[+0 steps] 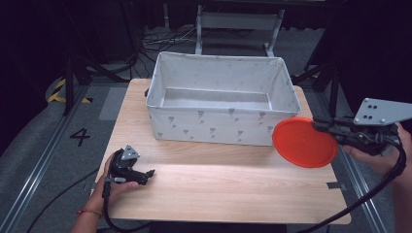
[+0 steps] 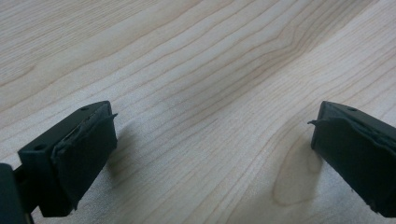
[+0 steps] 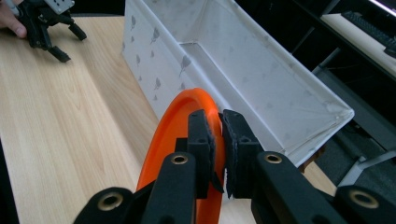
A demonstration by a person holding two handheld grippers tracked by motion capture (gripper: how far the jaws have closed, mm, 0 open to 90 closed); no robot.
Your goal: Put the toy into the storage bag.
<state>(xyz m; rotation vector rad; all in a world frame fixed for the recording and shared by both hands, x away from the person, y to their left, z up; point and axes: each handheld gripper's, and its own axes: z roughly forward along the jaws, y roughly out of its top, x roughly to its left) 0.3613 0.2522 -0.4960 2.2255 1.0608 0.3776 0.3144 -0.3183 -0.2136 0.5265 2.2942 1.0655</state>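
orange plate (image 1: 304, 142) hangs in the air at the right end of the wooden table (image 1: 218, 189), just in front of the near right corner of the white fabric bin (image 1: 222, 99), pinched by its rim in the right gripper (image 1: 324, 129). in the right gripper view the two black jaws are pressed together on the plate's (image 3: 180, 140) raised edge, one pad (image 3: 201, 135) inside the dish and the other behind it, so the disc stands nearly on edge instead of lying flat. that grip makes sense: a thin rim is the one part of a shallow plate that narrow jaws can bite, and carrying it tilted keeps its face clear of the bin's (image 3: 243, 65) soft wall. the plate sits above the tabletop and about level with the bin's rim, which i judge suits a lift over the wall and into the open compartment. the left gripper (image 1: 145, 174) rests low on the table near the front left, well apart from the plate and bin, its jaws spread wide with only bare wood (image 2: 201, 93) between them; it seems parked there so as to leave the path to the bin free. the bin stands open toward the back of the table, within the right hand's (image 1: 374, 155) reach.
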